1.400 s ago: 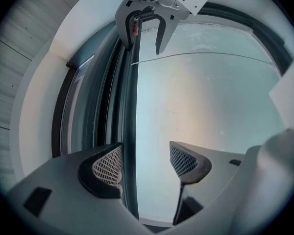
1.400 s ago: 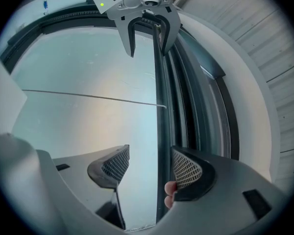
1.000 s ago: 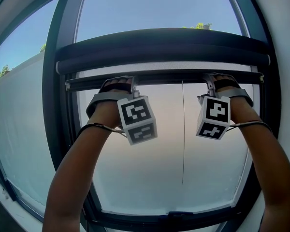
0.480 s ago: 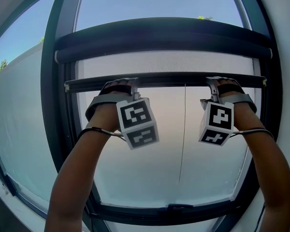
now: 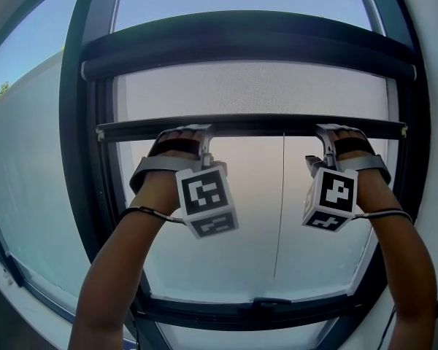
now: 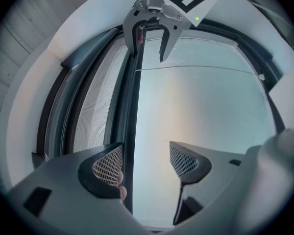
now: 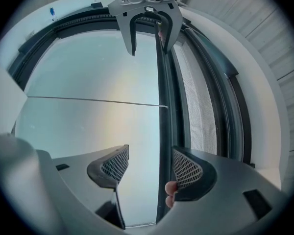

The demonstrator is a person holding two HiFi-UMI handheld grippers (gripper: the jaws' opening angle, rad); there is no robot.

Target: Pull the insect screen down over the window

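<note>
Fine pale mesh insect screen (image 5: 255, 90), part-way down the window, hangs under one rounded dark cassette (image 5: 248, 49). One slim dark pull bar (image 5: 255, 127) along its lower edge. Two grippers on the bar: left gripper (image 6: 146, 161) and right gripper (image 7: 148, 166). Both have grid-textured pads spread wide, with the bar against one pad, unclamped. One thin cord (image 5: 279, 210).

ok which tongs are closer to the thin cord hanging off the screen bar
Right. The right tongs straddle the bar just right of the cord; the left tongs straddle it well to the cord's left.
</note>
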